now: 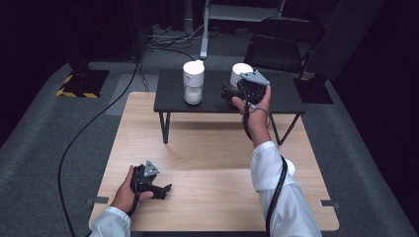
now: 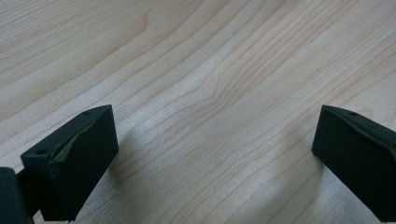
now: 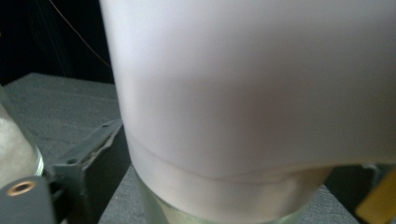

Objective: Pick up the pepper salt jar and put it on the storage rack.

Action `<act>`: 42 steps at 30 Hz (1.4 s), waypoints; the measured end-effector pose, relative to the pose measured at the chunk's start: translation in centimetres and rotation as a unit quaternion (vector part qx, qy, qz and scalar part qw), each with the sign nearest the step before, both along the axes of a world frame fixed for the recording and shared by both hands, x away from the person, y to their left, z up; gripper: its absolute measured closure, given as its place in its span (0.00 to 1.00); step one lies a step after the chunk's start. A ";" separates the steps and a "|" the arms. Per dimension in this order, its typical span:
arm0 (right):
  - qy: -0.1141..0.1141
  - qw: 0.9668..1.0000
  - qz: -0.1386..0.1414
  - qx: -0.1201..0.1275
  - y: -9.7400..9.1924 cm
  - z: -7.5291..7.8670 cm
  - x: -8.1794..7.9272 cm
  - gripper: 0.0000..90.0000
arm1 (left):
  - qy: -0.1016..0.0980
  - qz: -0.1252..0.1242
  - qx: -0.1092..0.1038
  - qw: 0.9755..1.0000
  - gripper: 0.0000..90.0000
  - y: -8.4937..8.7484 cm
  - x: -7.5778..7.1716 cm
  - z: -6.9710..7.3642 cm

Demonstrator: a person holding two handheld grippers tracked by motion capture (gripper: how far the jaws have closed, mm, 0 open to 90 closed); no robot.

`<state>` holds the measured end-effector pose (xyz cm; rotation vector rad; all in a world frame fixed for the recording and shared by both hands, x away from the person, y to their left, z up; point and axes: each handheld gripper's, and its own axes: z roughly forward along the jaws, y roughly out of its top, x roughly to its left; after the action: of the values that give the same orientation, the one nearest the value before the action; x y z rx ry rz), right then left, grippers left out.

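Observation:
Two glass jars with white lids stand on a low black table (image 1: 281,101). My right gripper (image 1: 233,90) reaches the right jar (image 1: 240,72) from the near side. In the right gripper view that jar (image 3: 252,93) looms close up, with its white lid above a clear glass base. One black jaw stands just beside its left wall and the other jaw is hidden; the jaws look open around the jar. The left jar (image 1: 193,81) stands apart, with white contents in its lower half. My left gripper (image 1: 165,189) rests open on the wooden table (image 1: 212,148), nothing between its fingers (image 2: 79,163).
A black folding chair (image 1: 279,44) and cables lie on the grey carpet behind the black table. A small white round object (image 1: 290,168) peeks out beside the right sleeve. A hazard-striped base (image 1: 81,81) stands at the far left.

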<state>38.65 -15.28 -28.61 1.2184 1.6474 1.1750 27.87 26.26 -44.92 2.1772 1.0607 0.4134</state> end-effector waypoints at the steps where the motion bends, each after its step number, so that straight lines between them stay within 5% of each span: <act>1: 0.002 1.000 0.003 0.005 -0.1 0.1 0.0 0.06 | 0.000 0.000 0.000 1.000 0.00 0.0 0.0 0.0; 12: 0.016 1.000 0.013 -0.019 0.0 0.4 0.1 0.01 | 0.000 0.000 0.000 1.000 0.00 0.0 0.0 0.0; 28: 0.003 0.998 0.005 -0.057 0.4 0.6 -1.4 0.01 | 0.000 0.000 0.000 1.000 0.00 0.0 0.0 0.0; 42: -0.021 0.997 0.026 -0.069 -0.6 1.2 -4.4 0.00 | 0.000 -0.001 0.000 1.000 0.00 0.0 0.0 0.0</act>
<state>34.21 -15.87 -27.40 1.0636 1.7089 1.0913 27.86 26.27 -44.91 2.1784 1.0595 0.4134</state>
